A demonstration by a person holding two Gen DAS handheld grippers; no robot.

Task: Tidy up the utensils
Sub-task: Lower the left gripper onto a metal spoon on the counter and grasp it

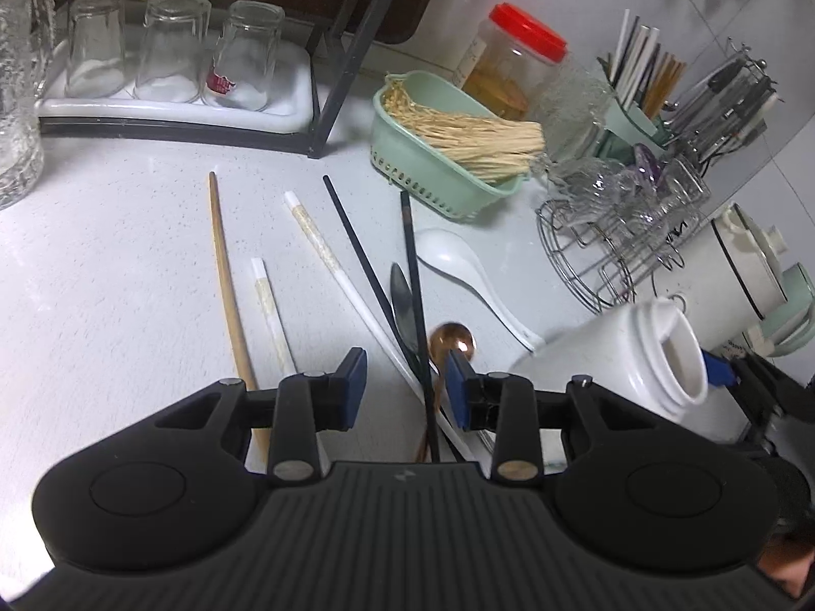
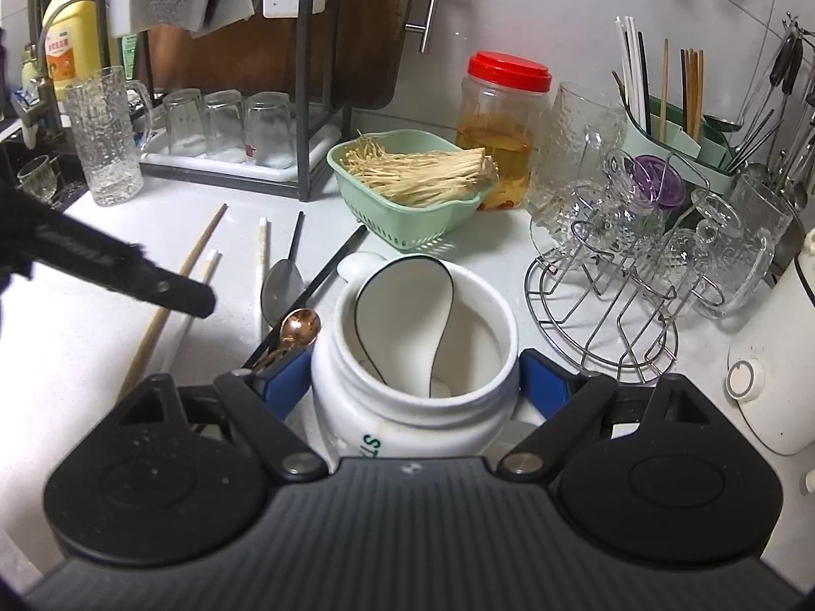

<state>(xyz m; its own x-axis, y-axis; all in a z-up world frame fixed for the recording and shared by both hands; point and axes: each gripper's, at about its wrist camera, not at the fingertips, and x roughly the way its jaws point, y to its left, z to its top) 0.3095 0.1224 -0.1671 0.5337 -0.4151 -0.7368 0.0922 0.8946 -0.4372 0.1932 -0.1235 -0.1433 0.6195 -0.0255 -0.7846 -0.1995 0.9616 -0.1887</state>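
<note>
Utensils point(image 1: 407, 305) strewn on counter point(image 1: 127, 280), green basket point(image 1: 433, 163) behind, wire rack point(image 2: 611, 315) beside.

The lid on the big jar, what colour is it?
Red. The jar's lid shows best in the right wrist view.

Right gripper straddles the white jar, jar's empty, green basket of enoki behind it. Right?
Not empty. The right wrist view shows a white spoon with a dark rim inside the white jar. The rest stands: the right gripper straddles the jar, and the green basket of enoki sits behind it.
</note>
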